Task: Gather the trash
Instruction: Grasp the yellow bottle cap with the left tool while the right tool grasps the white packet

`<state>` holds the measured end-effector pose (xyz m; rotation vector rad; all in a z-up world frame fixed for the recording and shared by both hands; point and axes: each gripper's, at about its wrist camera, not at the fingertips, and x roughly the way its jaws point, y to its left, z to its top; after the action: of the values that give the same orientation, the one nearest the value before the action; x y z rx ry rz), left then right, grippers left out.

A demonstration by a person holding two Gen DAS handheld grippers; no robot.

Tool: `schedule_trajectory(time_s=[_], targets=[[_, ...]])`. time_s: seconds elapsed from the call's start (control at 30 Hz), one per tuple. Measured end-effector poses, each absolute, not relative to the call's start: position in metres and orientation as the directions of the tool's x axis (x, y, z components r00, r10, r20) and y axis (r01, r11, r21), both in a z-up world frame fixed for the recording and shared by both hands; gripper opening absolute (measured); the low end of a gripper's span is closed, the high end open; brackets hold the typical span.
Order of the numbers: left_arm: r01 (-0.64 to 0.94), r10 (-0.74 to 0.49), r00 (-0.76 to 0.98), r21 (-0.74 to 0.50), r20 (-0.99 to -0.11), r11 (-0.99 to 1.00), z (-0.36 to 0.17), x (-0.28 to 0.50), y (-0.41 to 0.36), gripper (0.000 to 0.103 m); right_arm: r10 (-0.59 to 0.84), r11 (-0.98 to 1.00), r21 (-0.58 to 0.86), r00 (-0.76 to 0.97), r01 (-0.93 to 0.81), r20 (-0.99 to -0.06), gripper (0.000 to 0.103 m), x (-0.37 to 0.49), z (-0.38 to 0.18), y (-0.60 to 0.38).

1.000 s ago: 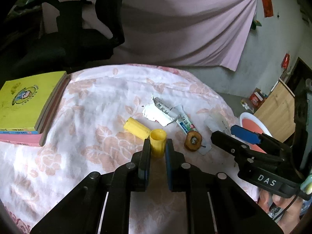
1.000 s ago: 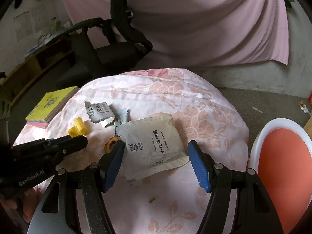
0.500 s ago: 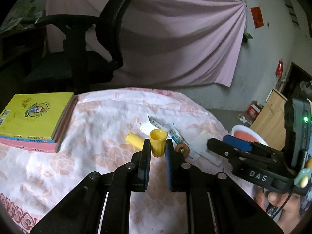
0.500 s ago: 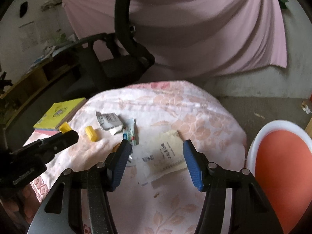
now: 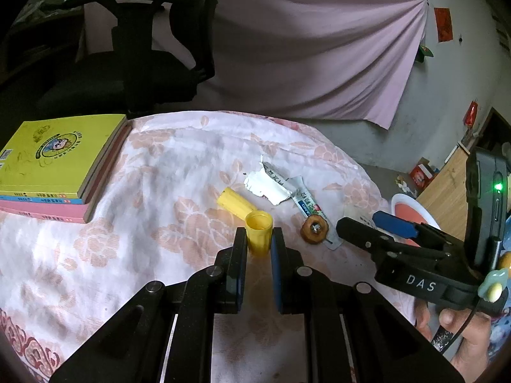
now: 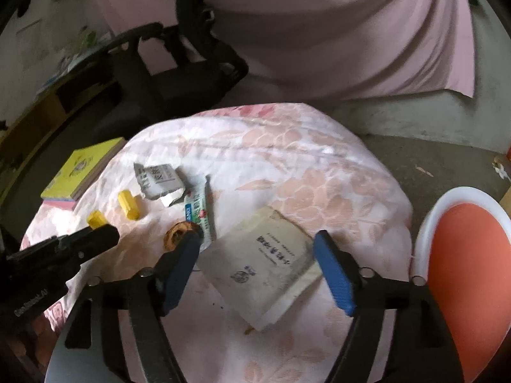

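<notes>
The right hand-held gripper [image 6: 258,268] has just been opening around the white packet [image 6: 265,265] beside the bin [image 6: 428,223], ungripped, while the left hand-held gripper [image 5: 258,245] clamps the yellow cap [image 5: 258,228]

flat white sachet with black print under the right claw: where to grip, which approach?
Probably the long edges. The flat white printed sachet lies flat and diagonal on the floral tablecloth, between the open fingers of the right claw, whose jaws have just been opening. Come down from above, pads straddling its narrow width, and pinch so it buckles up. Its corner toward the camera looks slightly lifted, a possible alternative.
</notes>
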<state>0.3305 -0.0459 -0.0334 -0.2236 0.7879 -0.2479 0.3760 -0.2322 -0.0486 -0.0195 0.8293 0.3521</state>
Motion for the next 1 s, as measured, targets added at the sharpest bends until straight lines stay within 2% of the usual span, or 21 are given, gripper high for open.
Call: schedule_trajectory(time_s=[0.13, 0.33, 0.4, 0.5, 0.7, 0.87, 1.0], targets=[[0.13, -0.307, 0.674, -0.301, -0.672, 0.945, -0.034, 0.331, -0.042, 0.011, 0.277, 0.947, 0.1, 0.616, -0.305, -0.737, 0.074, 0.373, -0.05, -0.232], [0.136, -0.316, 0.672, -0.308, -0.669, 0.941, -0.033, 0.331, -0.038, 0.011, 0.168, 0.953, -0.039, 0.627, -0.302, -0.761, 0.073, 0.365, -0.054, -0.218], [0.143, -0.322, 0.673, -0.309, -0.666, 0.94, -0.033, 0.33, -0.038, 0.011, 0.163, 0.955, -0.038, 0.626, -0.296, -0.763, 0.07, 0.365, -0.055, -0.22], [0.146, -0.324, 0.672, -0.309, -0.666, 0.94, -0.033, 0.33, -0.039, 0.011, 0.157, 0.96, -0.03, 0.628, -0.277, -0.762, 0.059, 0.366, -0.055, -0.225], [0.149, -0.327, 0.676, -0.313, -0.66, 0.938, -0.033, 0.328, -0.039, 0.011, 0.158, 0.963, -0.025, 0.637, -0.269, -0.754, 0.044, 0.364, -0.054, -0.227], [0.172, -0.341, 0.696, -0.313, -0.632, 0.934, -0.029, 0.321, -0.04, 0.011, 0.219, 0.961, 0.043, 0.656, -0.273, -0.722, 0.038, 0.36, -0.047, -0.236], [0.212, -0.359, 0.732, -0.308, -0.578, 0.928, -0.02, 0.31, -0.042, 0.011, 0.277, 0.954, 0.098, 0.711, -0.283, -0.647, 0.034, 0.348, -0.035, -0.246]])
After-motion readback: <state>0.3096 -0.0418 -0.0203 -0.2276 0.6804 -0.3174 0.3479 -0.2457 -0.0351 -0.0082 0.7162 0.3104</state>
